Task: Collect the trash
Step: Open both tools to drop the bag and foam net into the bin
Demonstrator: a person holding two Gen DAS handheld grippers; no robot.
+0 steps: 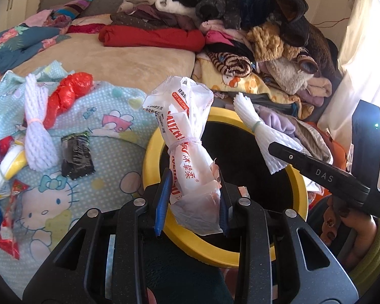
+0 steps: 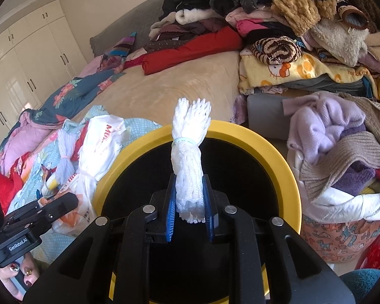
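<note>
My left gripper (image 1: pixel 192 197) is shut on a tied white plastic bag with red print (image 1: pixel 190 136) and holds it over the yellow-rimmed black bin (image 1: pixel 152 147). My right gripper (image 2: pixel 190 202) is shut on a bundled white foam net (image 2: pixel 188 157), upright above the bin's dark opening; the bin's rim (image 2: pixel 273 149) fills the right wrist view. The right gripper's net also shows in the left wrist view (image 1: pixel 255 131), and the white bag shows in the right wrist view (image 2: pixel 98 141). More trash lies on the bed: a second foam net (image 1: pixel 36 126), a red bag (image 1: pixel 65 96), a dark wrapper (image 1: pixel 76 157).
A Hello Kitty sheet (image 1: pixel 109 116) covers the near bed with several small wrappers at its left edge (image 1: pixel 10 202). A tall clothes pile (image 1: pixel 240 25) stands behind the bin. A laundry basket of knitwear (image 2: pixel 342 167) is right of the bin. Wardrobes (image 2: pixel 25 58) line the far wall.
</note>
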